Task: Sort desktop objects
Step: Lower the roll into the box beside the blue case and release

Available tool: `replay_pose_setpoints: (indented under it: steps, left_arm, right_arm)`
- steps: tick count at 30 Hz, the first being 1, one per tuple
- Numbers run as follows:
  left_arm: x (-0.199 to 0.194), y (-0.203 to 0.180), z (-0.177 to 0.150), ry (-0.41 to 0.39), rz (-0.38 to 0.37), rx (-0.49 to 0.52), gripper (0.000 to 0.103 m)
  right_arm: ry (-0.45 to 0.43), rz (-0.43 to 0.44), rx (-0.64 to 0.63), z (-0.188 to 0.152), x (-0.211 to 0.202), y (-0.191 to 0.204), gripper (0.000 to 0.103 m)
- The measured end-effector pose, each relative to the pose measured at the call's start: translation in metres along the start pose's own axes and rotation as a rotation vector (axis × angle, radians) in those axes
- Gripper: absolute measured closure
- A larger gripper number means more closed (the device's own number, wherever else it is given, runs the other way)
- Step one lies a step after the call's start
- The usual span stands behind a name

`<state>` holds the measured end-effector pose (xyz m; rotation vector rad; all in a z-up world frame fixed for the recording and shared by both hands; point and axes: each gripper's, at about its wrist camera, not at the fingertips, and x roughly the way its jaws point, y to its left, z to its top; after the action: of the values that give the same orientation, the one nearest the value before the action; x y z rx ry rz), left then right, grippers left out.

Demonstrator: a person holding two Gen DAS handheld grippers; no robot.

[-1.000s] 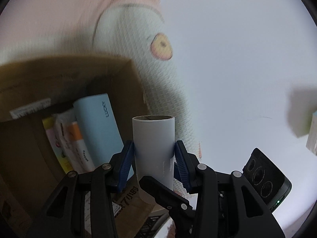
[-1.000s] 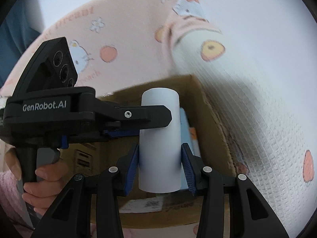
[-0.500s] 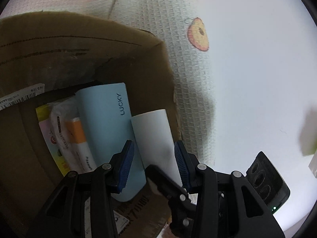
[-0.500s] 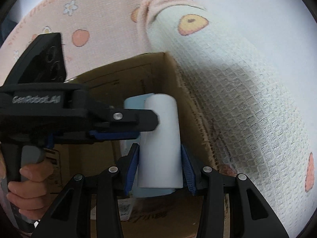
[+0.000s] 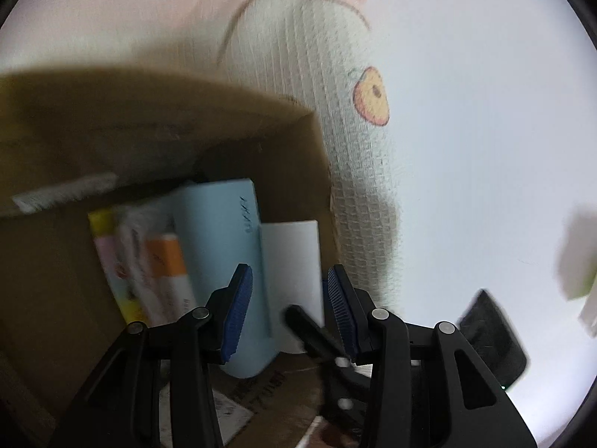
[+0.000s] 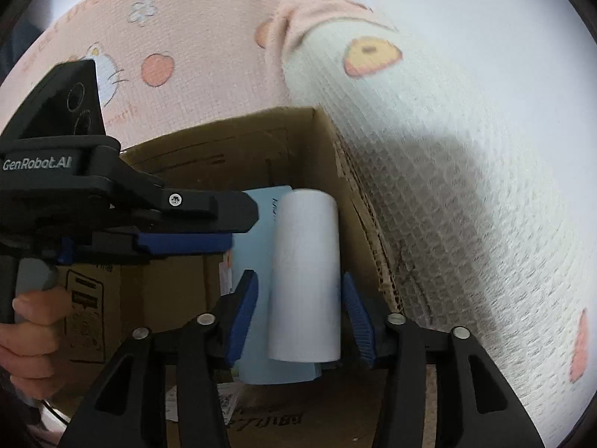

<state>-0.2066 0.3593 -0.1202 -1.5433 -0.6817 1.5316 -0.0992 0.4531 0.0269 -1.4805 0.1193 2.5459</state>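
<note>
Right gripper just opened, clear of white roll | roll's base hidden | box blurred, probably cardboard

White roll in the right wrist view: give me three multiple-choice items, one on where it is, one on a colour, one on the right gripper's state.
1. Where is the white roll? A in the cardboard box, beside the light blue pack; B on a shelf; C in a drawer.
2. The right gripper has pads coloured: A red; B blue; C green.
3. The right gripper is: A shut on the roll; B open, roll between its jaws; C open, nothing between.
Answers: A, brown walls surround it; B, ribbed blue pads show; B, gaps show either side of the roll, the jaws having just been opening.
</note>
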Motion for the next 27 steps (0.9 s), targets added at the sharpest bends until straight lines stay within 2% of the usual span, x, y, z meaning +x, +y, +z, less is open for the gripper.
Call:
replay_pose_setpoints:
  steps: [3, 6, 8, 9, 10, 11, 13, 15, 18, 27]
  left_arm:
    - [-0.012, -0.005, -0.008, -0.045, 0.085, 0.08, 0.057]
    - [-0.015, 0.001, -0.011, -0.021, 0.125, 0.079, 0.057]
    - [-0.014, 0.006, -0.011, 0.003, 0.145, 0.08, 0.085]
    - [-0.009, 0.006, -0.016, 0.019, 0.176, 0.084, 0.09]
    - [-0.005, 0.006, -0.018, 0.033, 0.211, 0.082, 0.091]
    - [0.0, 0.01, -0.02, 0.059, 0.259, 0.071, 0.092]
    - [0.009, 0.019, -0.024, 0.101, 0.289, 0.038, 0.092]
    - [0.018, 0.026, -0.028, 0.141, 0.296, 0.013, 0.092]
    - [0.027, 0.031, -0.033, 0.172, 0.284, -0.002, 0.092]
    - [0.037, 0.029, -0.042, 0.176, 0.319, 0.028, 0.093]
  right_arm:
    - [-0.044, -0.025, -0.037, -0.002, -0.017, 0.008, 0.046]
    - [-0.053, -0.045, -0.037, -0.004, -0.027, 0.013, 0.045]
    - [-0.054, -0.043, -0.034, -0.008, -0.031, 0.017, 0.045]
    - [-0.052, -0.056, -0.024, -0.011, -0.032, 0.02, 0.045]
    - [-0.046, -0.069, -0.012, -0.017, -0.036, 0.016, 0.05]
    - [-0.037, -0.092, 0.006, -0.017, -0.034, 0.016, 0.068]
    - [-0.004, -0.095, 0.042, -0.021, -0.032, 0.017, 0.081]
    - [0.036, -0.037, 0.073, -0.022, -0.027, 0.018, 0.081]
    - [0.048, -0.014, 0.08, -0.027, -0.028, 0.022, 0.081]
    - [0.04, -0.09, 0.073, -0.028, -0.03, 0.018, 0.081]
